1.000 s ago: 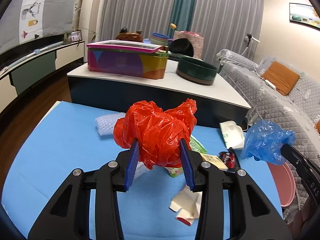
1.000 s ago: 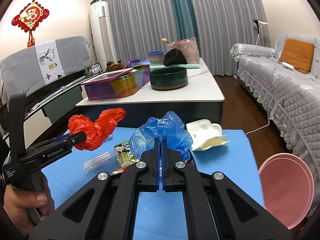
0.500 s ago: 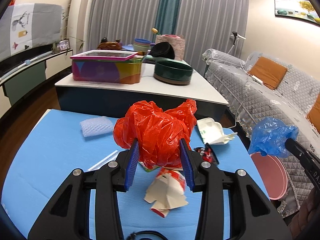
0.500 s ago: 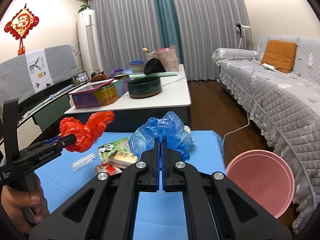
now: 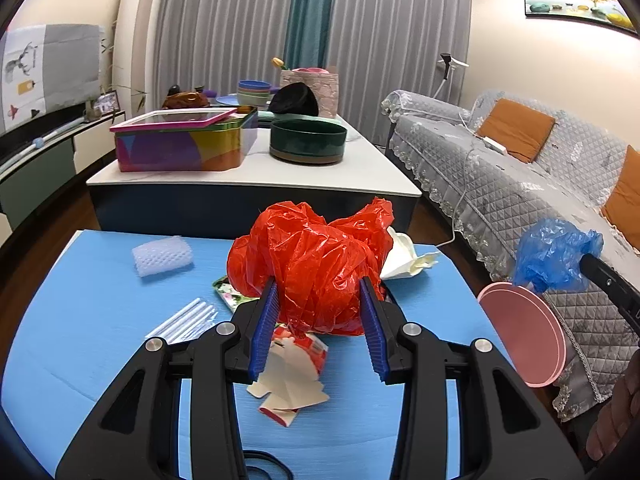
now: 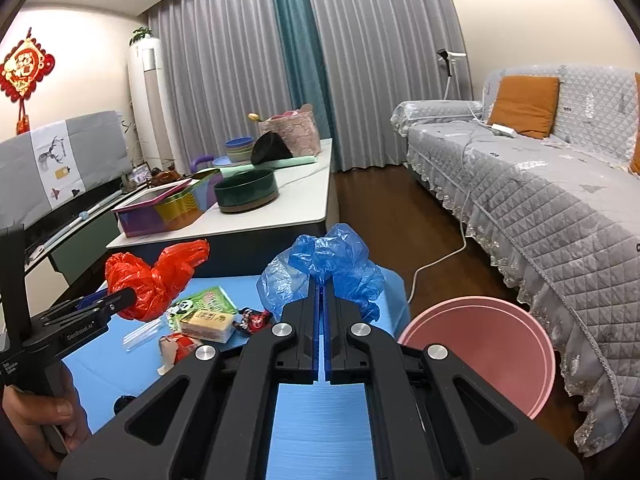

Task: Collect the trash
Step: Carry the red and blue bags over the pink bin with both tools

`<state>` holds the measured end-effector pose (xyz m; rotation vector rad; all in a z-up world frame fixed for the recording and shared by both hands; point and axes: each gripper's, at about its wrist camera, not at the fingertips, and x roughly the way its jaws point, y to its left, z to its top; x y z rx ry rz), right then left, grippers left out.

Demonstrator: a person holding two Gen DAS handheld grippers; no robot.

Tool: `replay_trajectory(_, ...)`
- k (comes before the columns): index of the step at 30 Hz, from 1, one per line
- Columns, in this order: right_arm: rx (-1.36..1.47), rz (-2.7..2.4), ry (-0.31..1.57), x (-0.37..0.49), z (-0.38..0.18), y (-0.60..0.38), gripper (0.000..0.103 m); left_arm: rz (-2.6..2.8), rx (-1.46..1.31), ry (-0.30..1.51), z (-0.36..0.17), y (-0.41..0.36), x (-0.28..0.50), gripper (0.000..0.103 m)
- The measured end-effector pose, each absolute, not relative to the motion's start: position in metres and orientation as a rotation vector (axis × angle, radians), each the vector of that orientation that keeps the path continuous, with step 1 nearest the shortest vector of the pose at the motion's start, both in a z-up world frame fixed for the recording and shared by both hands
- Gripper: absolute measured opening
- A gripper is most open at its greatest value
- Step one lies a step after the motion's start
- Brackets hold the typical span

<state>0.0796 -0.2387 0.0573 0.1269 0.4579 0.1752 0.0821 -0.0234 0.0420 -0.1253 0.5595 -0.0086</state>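
My left gripper is shut on a crumpled red plastic bag, held above the blue table. A crumpled blue plastic bag sits pinched in my right gripper, which is shut on it; in the left wrist view that blue bag hangs at the right, over the pink bin. From the right wrist, the pink bin stands beside the table's right edge, just right of the gripper. The red bag shows at the left.
Loose trash lies on the blue table: a red-and-white carton, clear straws, a white foam net, a white paper wrapper, a green panda packet. A white coffee table stands behind, a grey sofa at the right.
Both grippers, each still holding its bag, have shifted to the right across the table. The pink bin has come closer and larger in both views.
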Motion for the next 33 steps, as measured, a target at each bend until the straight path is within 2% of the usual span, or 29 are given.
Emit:
replay_trajectory(17, 0.195, 0.052, 0.450, 0.076, 0.071, -0.301, 0.002, -0.118, -0.113, 0.575, 0.055, -0.081, 0.091, 0.039)
replay_trajectory(33, 0.183, -0.125, 0.450, 0.086, 0.076, -0.376, 0.002, -0.267, -0.072, 0.605, 0.054, -0.172, 0.122, 0.039)
